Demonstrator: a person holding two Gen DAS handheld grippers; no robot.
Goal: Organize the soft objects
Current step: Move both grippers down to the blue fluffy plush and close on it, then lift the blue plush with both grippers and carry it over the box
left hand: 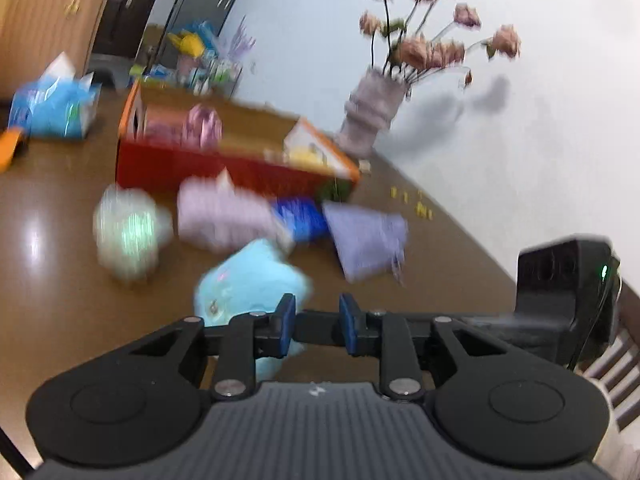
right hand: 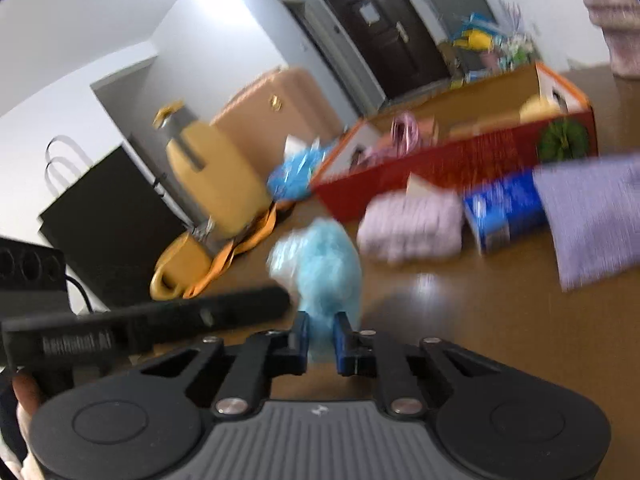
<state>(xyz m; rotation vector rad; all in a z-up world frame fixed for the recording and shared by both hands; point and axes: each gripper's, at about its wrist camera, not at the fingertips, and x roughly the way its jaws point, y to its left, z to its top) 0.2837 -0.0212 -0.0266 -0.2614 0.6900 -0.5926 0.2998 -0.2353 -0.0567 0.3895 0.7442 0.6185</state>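
Observation:
A light blue plush toy (left hand: 248,280) lies on the brown table (left hand: 60,300), close in front of both grippers. My right gripper (right hand: 322,336) is shut on the near end of the plush (right hand: 320,264), with blue fluff showing between its pads. My left gripper (left hand: 317,320) has its pads a narrow gap apart. The plush sits beside and under its left pad, and no fluff shows between the pads, only a black bar of the other tool. A pale green plush (left hand: 128,232), a lilac soft pack (left hand: 224,216), a blue pack (left hand: 300,216) and a purple cloth (left hand: 368,240) lie beyond.
An open red box (left hand: 224,160) holding a few items stands behind the soft things. A vase of flowers (left hand: 372,112) stands by the wall and a blue tissue pack (left hand: 56,108) at far left. A yellow jug (right hand: 212,176) and a black bag (right hand: 104,220) are on the left.

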